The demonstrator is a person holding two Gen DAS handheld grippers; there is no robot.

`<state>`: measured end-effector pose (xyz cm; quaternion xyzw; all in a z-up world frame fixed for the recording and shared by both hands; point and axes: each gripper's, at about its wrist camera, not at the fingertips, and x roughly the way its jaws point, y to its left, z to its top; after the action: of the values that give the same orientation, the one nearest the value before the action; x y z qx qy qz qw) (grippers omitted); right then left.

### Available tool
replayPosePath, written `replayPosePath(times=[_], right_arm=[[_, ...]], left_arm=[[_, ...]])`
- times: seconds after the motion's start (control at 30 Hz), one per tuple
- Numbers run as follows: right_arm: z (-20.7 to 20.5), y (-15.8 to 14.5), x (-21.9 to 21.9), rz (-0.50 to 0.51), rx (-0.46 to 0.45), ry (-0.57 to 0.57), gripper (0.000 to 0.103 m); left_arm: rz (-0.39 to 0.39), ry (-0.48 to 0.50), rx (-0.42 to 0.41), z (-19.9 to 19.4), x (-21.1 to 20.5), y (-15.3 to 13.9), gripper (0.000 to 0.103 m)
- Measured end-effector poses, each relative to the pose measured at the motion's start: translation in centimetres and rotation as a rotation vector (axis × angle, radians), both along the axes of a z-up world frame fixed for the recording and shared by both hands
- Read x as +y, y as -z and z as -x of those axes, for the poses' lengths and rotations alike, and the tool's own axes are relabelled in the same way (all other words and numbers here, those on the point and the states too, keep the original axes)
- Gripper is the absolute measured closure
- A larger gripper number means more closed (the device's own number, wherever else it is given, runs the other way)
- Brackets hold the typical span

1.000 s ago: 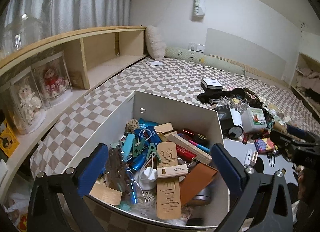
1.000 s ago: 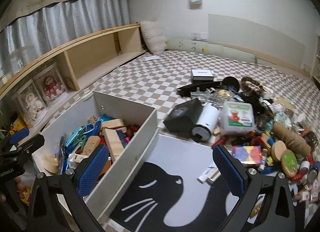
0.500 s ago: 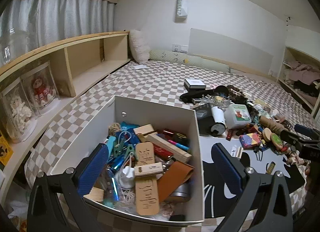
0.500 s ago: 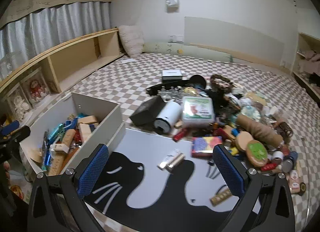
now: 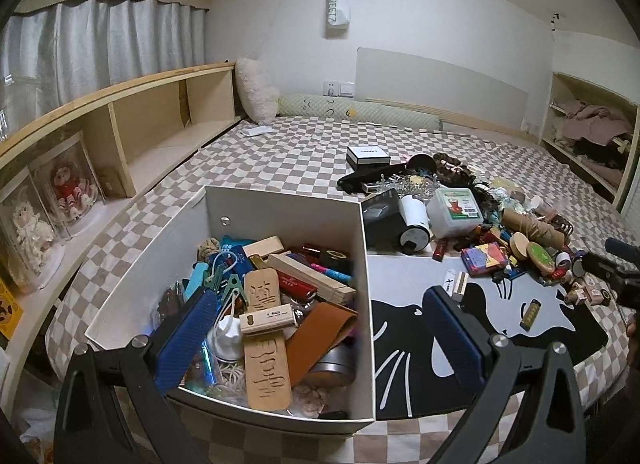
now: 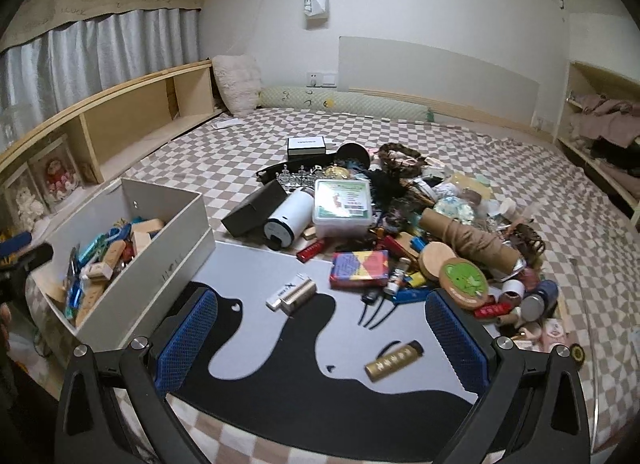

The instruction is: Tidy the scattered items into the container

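Brimming white box point(image 5: 280, 207), wooden tags point(image 5: 266, 340), clips, pens

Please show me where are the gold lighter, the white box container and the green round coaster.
gold lighter point(image 6: 394, 360), right wrist view, middle of its body.
white box container point(image 6: 160, 270), right wrist view, its near side wall.
green round coaster point(image 6: 464, 282), right wrist view, centre of its face.

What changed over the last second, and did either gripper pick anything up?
Both grippers pulled back and up from the white box: the right gripper now faces the cat mat and the gold tube, and the left gripper sits higher over the box. Both stay open and empty. The items have not moved.
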<state>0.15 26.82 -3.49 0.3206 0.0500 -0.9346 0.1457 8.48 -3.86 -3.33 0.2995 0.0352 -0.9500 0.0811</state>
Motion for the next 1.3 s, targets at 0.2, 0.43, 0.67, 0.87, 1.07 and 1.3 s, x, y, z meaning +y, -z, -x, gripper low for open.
replayPosePath(times=[0.2,0.43,0.67,0.87,1.07,1.3], right_arm=[[-1.6,0.3,1.4,-0.002,0.005,0.007,0.000],[-2.7,0.7,2.9,0.025,0.008,0.027,0.000],[-3.3,1.0,3.6,0.020,0.018,0.038,0.000],[-3.4,1.3,3.9,0.025,0.020,0.043,0.000],[-3.4,1.4,4.2,0.037,0.011,0.043,0.000],[-3.4,1.4,4.1,0.035,0.016,0.045,0.000]], left_arm=[[-0.023,0.019,-0.004,-0.4,0.6,0.2,0.000],[-0.023,0.031,0.002,-0.9,1.4,0.5,0.000],[-0.026,0.024,0.018,-1.4,1.4,0.5,0.000],[-0.017,0.014,0.031,-1.8,1.5,0.5,0.000],[-0.009,0.017,0.031,-1.6,1.7,0.5,0.000],[0.000,0.025,0.027,-1.5,1.9,0.6,0.000]])
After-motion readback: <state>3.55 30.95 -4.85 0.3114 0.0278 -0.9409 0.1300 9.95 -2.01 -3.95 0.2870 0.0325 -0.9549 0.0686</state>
